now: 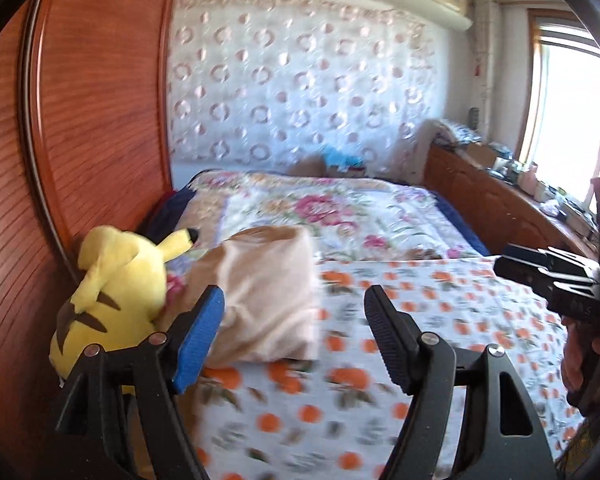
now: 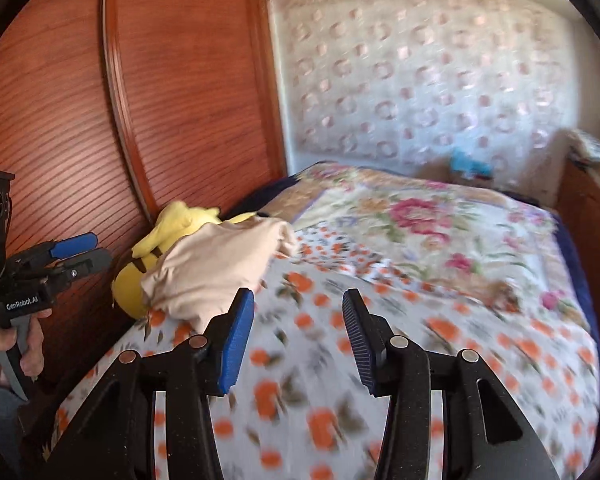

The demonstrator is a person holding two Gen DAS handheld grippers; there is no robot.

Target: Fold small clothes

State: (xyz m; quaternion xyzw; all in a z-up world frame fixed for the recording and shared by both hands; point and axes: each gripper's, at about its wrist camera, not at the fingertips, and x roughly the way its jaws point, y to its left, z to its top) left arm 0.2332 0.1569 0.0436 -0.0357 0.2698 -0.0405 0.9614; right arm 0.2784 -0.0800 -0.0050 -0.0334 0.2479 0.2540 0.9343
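Left hand-held gripper [image 1: 294,336]: jaws spread, nothing between them, held above the bed. Right hand-held gripper [image 2: 298,340]: jaws likewise parted and empty, over the orange-print sheet [image 2: 320,400] that covers the near part of the bed. Beige garment [image 1: 260,300]: a small bundled piece, apparently folded, lying on the sheet just beyond the left hand-held gripper's blue finger and slightly to its left; from the right hand-held gripper it lies ahead and well to the left. Its long axis appears to run away from the hand-held grippers, toward the far end of the bed, though motion blur leaves this uncertain. The left hand is judged the nearer for any further handling. Yellow plush toy [image 1: 112,292]: touching the garment's left side, wedged against the wooden headboard [image 1: 80,140]. Floral quilt [image 1: 320,216]: farther on, beyond the sheet. Patterned wall [image 1: 300,80]: farthest.
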